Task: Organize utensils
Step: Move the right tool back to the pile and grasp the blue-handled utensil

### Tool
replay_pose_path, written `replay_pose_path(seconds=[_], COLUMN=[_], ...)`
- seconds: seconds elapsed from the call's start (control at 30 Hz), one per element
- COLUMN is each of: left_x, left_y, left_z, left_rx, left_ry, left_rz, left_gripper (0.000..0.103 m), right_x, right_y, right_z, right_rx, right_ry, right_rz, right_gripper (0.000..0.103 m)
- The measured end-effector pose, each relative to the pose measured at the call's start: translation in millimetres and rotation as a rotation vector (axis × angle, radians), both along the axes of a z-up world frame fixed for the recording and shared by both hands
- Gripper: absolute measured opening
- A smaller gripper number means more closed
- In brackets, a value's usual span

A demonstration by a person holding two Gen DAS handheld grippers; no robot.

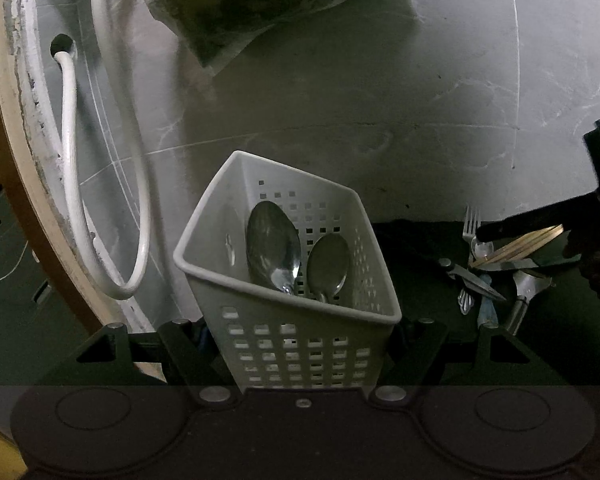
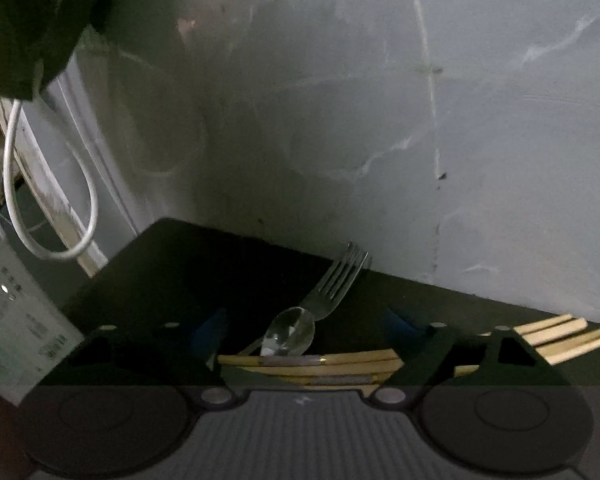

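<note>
The left claw (image 1: pixel 300 332) at the bottom centre of its view clamps the white perforated basket (image 1: pixel 288 280), which tilts with two spoons (image 1: pixel 274 244) inside. At the right edge, loose utensils lie on a dark mat (image 1: pixel 420 248). In the right view, the right claw (image 2: pixel 308 344) stands released, straddling chopsticks (image 2: pixel 312 360), a small spoon (image 2: pixel 290 332) and a fork (image 2: pixel 332 284) between its fingers.
</note>
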State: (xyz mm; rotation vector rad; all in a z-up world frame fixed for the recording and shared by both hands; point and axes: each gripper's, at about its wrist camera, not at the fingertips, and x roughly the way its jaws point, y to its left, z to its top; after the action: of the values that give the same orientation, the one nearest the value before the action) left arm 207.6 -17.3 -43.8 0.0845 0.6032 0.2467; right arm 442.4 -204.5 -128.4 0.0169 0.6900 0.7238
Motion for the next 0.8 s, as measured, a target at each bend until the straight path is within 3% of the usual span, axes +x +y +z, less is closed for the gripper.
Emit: replay_pose_path(seconds=[0.13,0.3,0.37,0.47,0.8], left_x=[0,0,0,0,-2], left_y=[0,0,0,0,7], left_z=[0,-1,-1,0,0], left_rx=[-0.003,-0.002,-0.001,-0.002,-0.027], left_ry=[-0.003,-0.003,-0.002,-0.002,-0.004], left_rz=[0.003,0.002,0.001,-0.002,-0.026], left_gripper=[0.078,0.078,0.078,0.078,0.078], right_x=[5,1,-2,-5,-13], right_y=[8,14,16,16,-4], right_z=[-10,-13,-13,-13,-15], right_rx=[-0.026,-0.038,-0.050,-0.051,0.146], right_ry=[0.027,0.005,-0.011,-0.017,0.072], right_rz=[0.017,0.018,0.020,0.021,-0.137], right_gripper=[0.059,0.052,0.043,0.017,0.004])
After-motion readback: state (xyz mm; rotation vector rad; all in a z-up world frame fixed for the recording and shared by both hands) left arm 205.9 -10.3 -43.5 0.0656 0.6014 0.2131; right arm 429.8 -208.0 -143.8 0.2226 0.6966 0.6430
